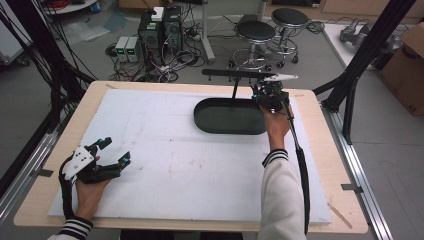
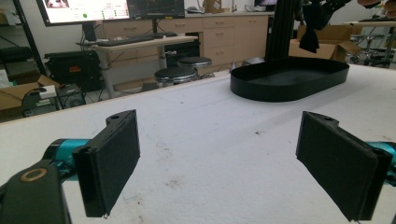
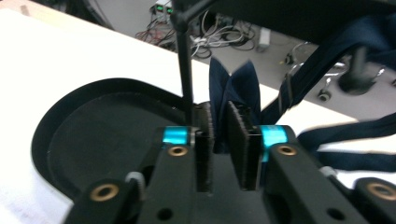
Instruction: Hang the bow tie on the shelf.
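- the bench [image 1: 320,200] is a light wooden top, and a white mat [image 1: 190,170] covers most of it.
- a black oval tray [image 1: 229,116] lies on the mat at the far side, a little right of the middle; in the left gripper view the tray [image 2: 289,79] stands far ahead on the white surface.
- a thin black stand [image 1: 235,86] rises from the far edge of the tray and carries a horizontal bar at its top; in the right gripper view its upright rod [image 3: 185,60] is just left of the jaws.
- the left gripper [image 1: 114,152] rests low on the near left part of the mat, held by the person's left hand [image 1: 90,192]. its jaws are spread wide with nothing between them; in the left gripper view the two black pads [image 2: 112,161] stand well apart over bare mat.
- the right gripper [image 1: 267,95] is lifted at the far right end of the tray, near the bar, held by the right hand [image 1: 276,122] in a white sleeve.
- in the right gripper view the right gripper [image 3: 220,140] is clenched on a dark blue cloth [image 3: 233,91]: a fold of it is pinched between the two pads and stands up above them.
- more of the same dark blue cloth hangs and lies at the right side of that view, over the white surface.
- the floor behind the bench holds two round stools [image 1: 256,32] and boxes with many cables.
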